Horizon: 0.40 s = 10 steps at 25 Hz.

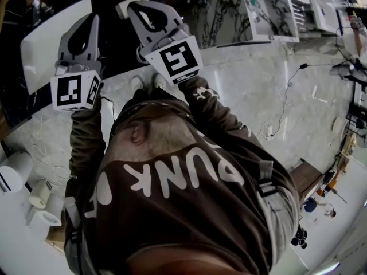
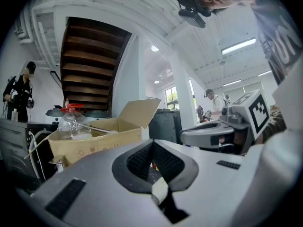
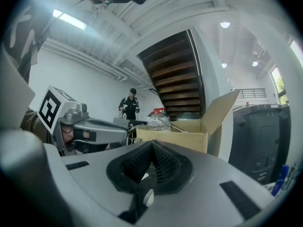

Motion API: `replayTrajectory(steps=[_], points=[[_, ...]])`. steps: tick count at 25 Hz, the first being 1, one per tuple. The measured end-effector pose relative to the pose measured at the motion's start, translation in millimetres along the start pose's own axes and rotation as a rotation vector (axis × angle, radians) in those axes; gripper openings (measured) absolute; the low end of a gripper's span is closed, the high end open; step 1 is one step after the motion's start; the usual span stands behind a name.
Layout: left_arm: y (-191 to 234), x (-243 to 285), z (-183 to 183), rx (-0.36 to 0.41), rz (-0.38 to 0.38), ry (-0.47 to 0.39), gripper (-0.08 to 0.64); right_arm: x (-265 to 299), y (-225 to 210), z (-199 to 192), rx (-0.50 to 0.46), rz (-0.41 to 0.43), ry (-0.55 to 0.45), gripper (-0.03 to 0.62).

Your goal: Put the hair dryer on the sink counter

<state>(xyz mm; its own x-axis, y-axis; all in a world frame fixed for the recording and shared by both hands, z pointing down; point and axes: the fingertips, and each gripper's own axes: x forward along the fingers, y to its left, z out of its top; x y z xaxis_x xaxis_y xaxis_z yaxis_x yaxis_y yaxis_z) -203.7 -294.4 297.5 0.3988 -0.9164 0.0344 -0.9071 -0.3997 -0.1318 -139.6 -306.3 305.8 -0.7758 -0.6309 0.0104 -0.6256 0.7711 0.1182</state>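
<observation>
Bright, even indoor light; strip light [image 2: 239, 45] glares overhead. Heavy fisheye bending, dark vignette at corners; nearest foreground is soft.

A workshop or test hall is shown, not a home. A dark wooden staircase [image 3: 177, 74] is seen under white-painted ceiling beams [image 3: 156, 13], and the room is lit by strip lights [image 2: 239, 45]. An open cardboard box [image 3: 189, 129] is set near a large dark bin [image 3: 265, 141], with a plastic bottle [image 3: 157, 121] by it. A cable [image 1: 286, 99] is trailed over the pale floor [image 1: 241, 85], and a person [image 3: 129, 105] is seen standing at the back.
</observation>
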Motion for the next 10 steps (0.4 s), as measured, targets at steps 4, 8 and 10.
replayTrajectory(steps=[4,8,10], points=[[-0.5,-0.6,-0.2,0.002,0.001,0.001,-0.006,-0.7,1.1,-1.0,-0.004,0.005,0.012,0.008],[-1.4,0.5,-0.3,0.006,0.001,0.003,-0.006,-1.1,-0.8,-1.3,0.005,0.004,0.011,0.008],[-1.4,1.3,-0.5,0.006,0.003,0.004,-0.006,-1.4,-2.0,-2.5,0.006,0.005,0.018,0.008]])
